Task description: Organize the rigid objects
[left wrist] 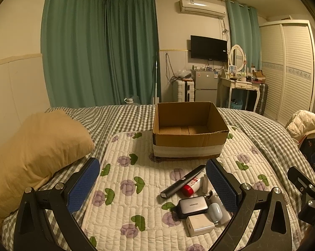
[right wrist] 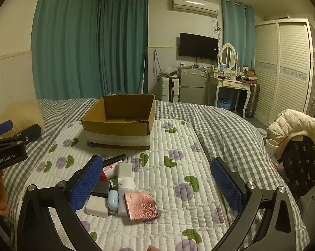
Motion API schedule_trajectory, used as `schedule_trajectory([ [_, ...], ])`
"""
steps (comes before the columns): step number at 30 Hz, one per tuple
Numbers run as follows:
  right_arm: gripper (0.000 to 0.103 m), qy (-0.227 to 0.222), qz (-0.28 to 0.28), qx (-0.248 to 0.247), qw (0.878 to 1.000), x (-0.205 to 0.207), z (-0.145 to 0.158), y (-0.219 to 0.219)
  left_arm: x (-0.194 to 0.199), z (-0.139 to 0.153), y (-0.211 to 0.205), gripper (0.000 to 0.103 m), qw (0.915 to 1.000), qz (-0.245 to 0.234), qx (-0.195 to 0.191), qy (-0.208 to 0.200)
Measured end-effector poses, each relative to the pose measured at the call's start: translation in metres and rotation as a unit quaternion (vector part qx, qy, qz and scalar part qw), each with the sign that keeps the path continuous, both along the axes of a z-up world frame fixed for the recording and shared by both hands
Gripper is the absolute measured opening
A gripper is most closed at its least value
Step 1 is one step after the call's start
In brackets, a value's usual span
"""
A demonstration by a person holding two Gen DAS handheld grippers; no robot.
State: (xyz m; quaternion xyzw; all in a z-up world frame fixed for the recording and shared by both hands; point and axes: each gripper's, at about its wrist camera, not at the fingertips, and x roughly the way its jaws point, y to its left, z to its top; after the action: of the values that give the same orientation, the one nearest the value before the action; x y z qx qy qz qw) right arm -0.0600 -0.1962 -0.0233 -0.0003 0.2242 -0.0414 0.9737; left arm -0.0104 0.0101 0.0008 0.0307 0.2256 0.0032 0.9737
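Both claws agape, empty box [left wrist: 189,129] mid-mat [left wrist: 124,179], clutter [right wrist: 119,190] near.

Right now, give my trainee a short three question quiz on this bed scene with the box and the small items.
1. True or false: the cardboard box already holds several items.
2. Which lies nearest the right hand-held gripper? A) pink patterned case B) black slim remote C) tan pillow
3. Fill in: both the left hand-held gripper and the right one are ____.

Key: 1 false, its visible floor is bare; 2 A; 3 open, holding nothing.
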Motion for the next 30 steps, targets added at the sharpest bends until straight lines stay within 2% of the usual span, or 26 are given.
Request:
schedule_trajectory([
  [16,0.103,-0.007,0.007,-0.018,1.000,0.000,-0.005,0.004,0.006,-0.007,0.007,0.103,1.0000,0.004,0.006,0.001],
  [24,0.103,0.011,0.007,-0.034,0.999,0.014,-0.023,0.005,0.029,-0.039,0.013,0.103,0.9991,0.002,0.014,0.040],
  [30,0.103,0.048,0.013,-0.047,0.998,0.029,-0.054,0.007,0.042,-0.070,0.007,0.103,0.9968,-0.013,0.017,0.077],
])
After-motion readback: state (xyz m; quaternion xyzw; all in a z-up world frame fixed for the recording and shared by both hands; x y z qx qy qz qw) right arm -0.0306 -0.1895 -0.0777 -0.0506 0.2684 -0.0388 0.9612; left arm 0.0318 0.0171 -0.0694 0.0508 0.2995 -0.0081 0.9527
